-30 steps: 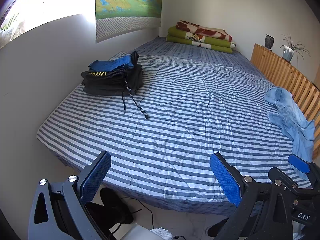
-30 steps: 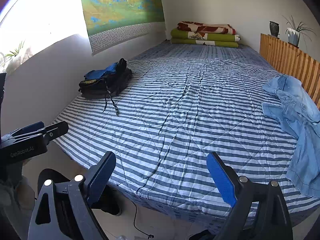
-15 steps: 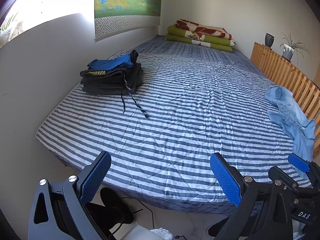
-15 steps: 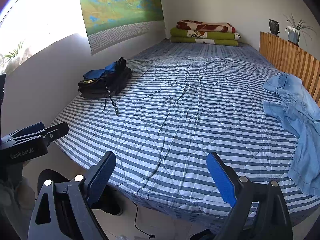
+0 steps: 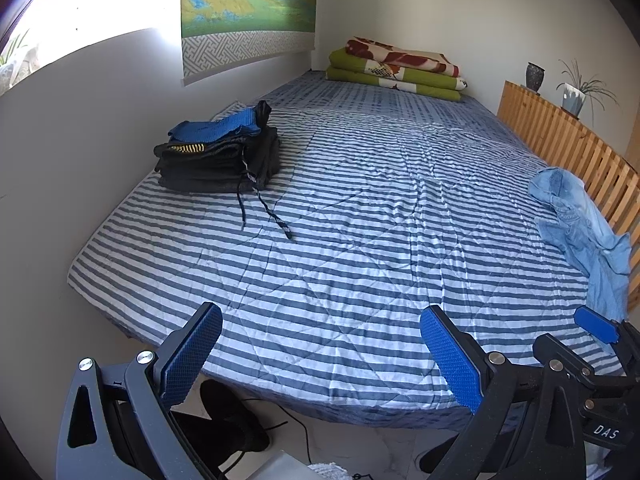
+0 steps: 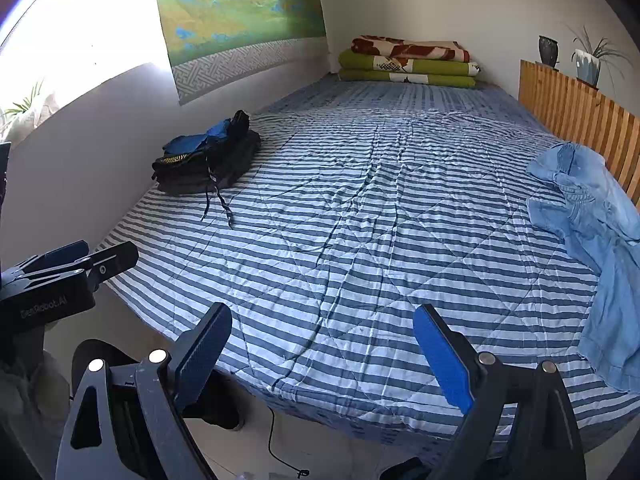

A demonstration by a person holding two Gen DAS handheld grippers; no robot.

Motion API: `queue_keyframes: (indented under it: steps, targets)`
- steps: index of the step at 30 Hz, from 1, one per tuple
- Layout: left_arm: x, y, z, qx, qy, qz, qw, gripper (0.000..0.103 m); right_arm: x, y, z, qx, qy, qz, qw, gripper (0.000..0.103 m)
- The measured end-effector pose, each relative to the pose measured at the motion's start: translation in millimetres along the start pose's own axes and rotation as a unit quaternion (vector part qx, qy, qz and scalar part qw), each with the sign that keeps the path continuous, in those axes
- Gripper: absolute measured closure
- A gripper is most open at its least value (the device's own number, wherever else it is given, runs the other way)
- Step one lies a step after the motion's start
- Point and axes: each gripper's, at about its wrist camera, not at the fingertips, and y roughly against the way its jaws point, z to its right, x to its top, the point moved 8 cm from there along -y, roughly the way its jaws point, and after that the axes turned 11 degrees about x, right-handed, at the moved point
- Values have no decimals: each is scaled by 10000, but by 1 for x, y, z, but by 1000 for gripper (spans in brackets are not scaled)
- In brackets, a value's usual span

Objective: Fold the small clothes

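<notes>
A crumpled light-blue denim garment (image 5: pixel 580 224) (image 6: pixel 596 216) lies at the right edge of the striped bed (image 5: pixel 360 220) (image 6: pixel 360 220), against the wooden slat rail. A stack of folded dark clothes with a blue piece on top (image 5: pixel 218 152) (image 6: pixel 206 158) sits at the left near the wall, drawstrings trailing out. My left gripper (image 5: pixel 320 350) hangs open over the bed's near edge, nothing between its blue pads. My right gripper (image 6: pixel 322 350) is open too, at the near edge, well short of the denim. Each gripper shows at the margin of the other's view.
Folded green and red blankets (image 5: pixel 396 68) lie at the far end of the bed. A wooden rail (image 6: pixel 580 112) with a vase and a potted plant (image 6: pixel 588 60) runs along the right. Dark shoes and a cable (image 5: pixel 240 432) lie on the floor by the bed.
Both grippers have drifted slightly back and down from the bed; the view shifted a little. Nothing on the bed moved, and both stay open.
</notes>
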Motion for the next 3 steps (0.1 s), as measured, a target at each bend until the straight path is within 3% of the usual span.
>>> queue_keyframes:
  steps: [3]
  targets:
    - [2, -4, 4, -35, -64, 17, 10000, 2, 0, -3, 3, -13, -34, -14, 10000, 13]
